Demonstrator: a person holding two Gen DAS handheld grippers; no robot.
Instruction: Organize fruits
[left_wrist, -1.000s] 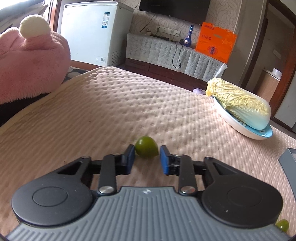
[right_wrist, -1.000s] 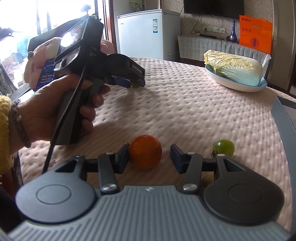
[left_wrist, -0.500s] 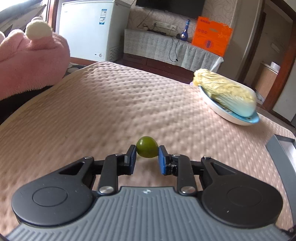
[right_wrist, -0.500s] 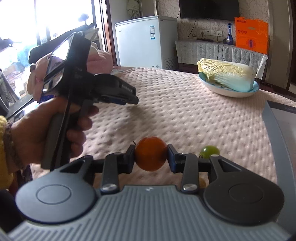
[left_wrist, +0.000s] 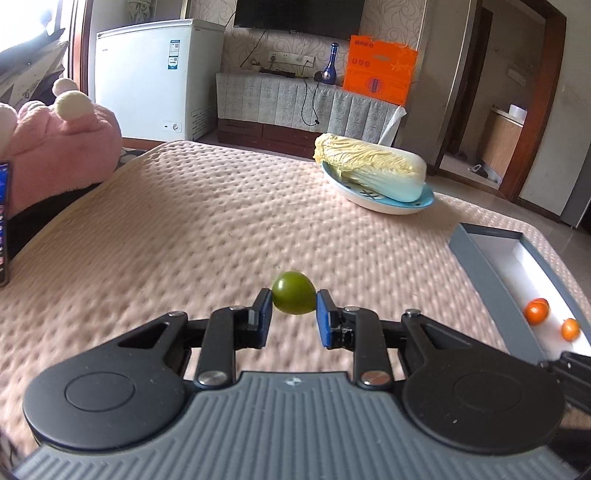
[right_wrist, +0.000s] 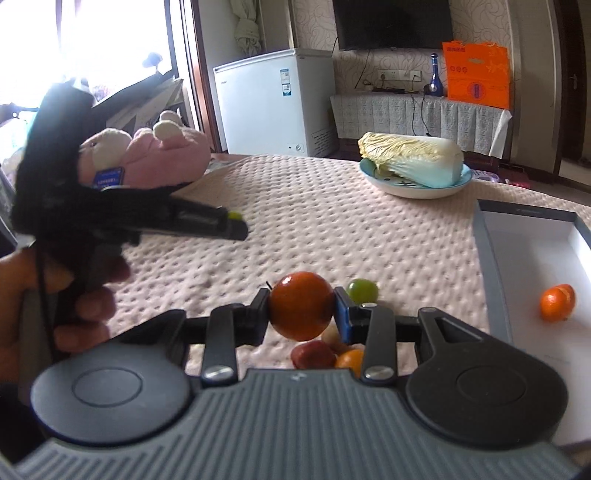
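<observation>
My left gripper (left_wrist: 293, 312) is shut on a small green fruit (left_wrist: 293, 297), held clear above the pink bedspread (left_wrist: 207, 221). In the right wrist view the same left gripper (right_wrist: 236, 225) shows as a blurred black tool in a hand, green fruit at its tip. My right gripper (right_wrist: 301, 310) is shut on an orange-red tomato (right_wrist: 300, 305), lifted off the cover. A green fruit (right_wrist: 362, 290) and a few red and orange fruits (right_wrist: 314, 354) lie on the cover below it. A grey box (right_wrist: 484, 254) at the right holds small orange fruits (right_wrist: 557, 302).
A blue plate (left_wrist: 376, 201) with a napa cabbage (left_wrist: 369, 166) sits at the far side of the bedspread. A pink plush toy (left_wrist: 55, 147) lies at the left edge. Beyond the bed stand a white freezer (left_wrist: 147, 77) and a covered sideboard.
Both grippers closed on their fruits and rose off the bedspread. The views swung right, bringing the grey box and its orange fruits into sight.
</observation>
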